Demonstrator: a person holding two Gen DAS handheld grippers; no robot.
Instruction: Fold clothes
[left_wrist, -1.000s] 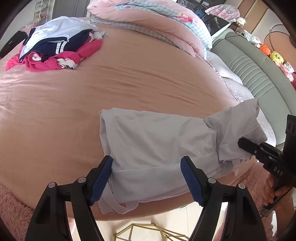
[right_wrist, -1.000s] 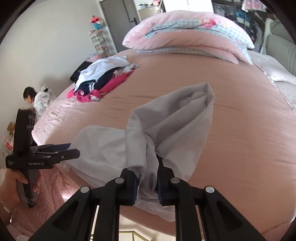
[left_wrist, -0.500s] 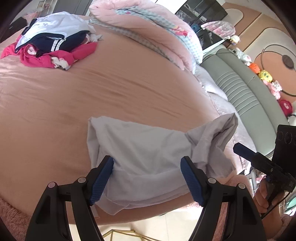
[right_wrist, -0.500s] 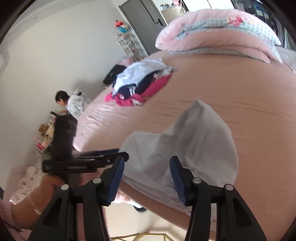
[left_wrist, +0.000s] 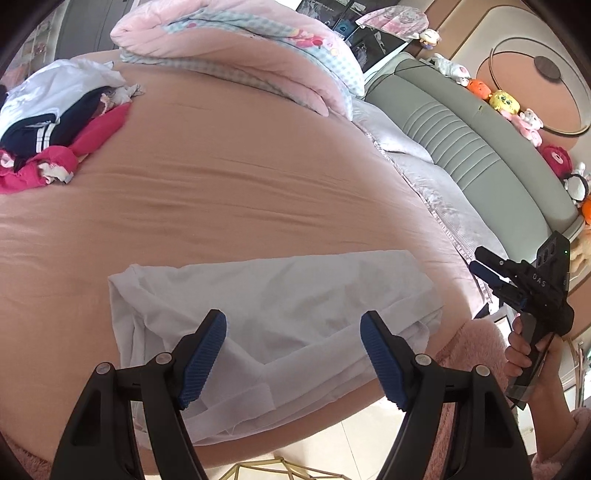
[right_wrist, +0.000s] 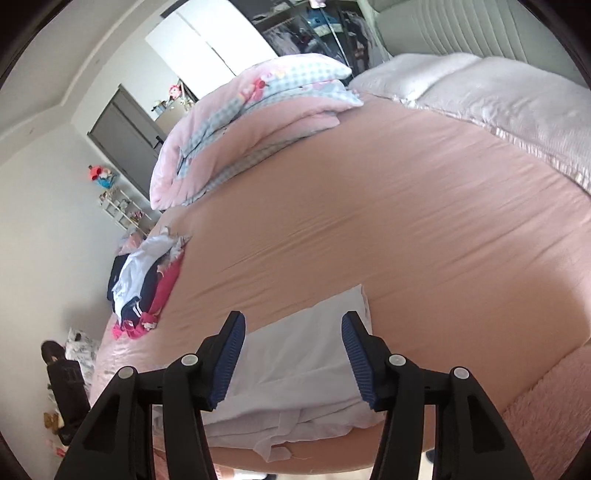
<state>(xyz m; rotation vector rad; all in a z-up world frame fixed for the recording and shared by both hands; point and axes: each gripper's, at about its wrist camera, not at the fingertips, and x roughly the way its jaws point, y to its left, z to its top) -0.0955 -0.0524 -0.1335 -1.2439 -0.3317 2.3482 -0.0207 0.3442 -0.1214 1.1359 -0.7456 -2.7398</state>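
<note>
A pale grey garment (left_wrist: 273, 306) lies folded in a flat band on the pink bed sheet (left_wrist: 240, 192), near the front edge, with a strip hanging over the edge. My left gripper (left_wrist: 291, 332) hovers open just above its near part, holding nothing. In the left wrist view my right gripper (left_wrist: 491, 273) is off the garment's right end, held by a hand (left_wrist: 524, 354). In the right wrist view the right gripper (right_wrist: 293, 332) stands open over the garment (right_wrist: 295, 354), nothing between its fingers.
A pile of white, navy and magenta clothes (left_wrist: 55, 125) lies at the bed's far left. A folded pink quilt (left_wrist: 240, 48) sits at the back. Grey pillows (left_wrist: 424, 166), a green headboard (left_wrist: 480, 147) and plush toys (left_wrist: 506, 99) are on the right.
The right gripper opened and let go of the raised grey flap, which now lies flat across the garment. The right gripper drew back to the right. The left gripper stayed open.
</note>
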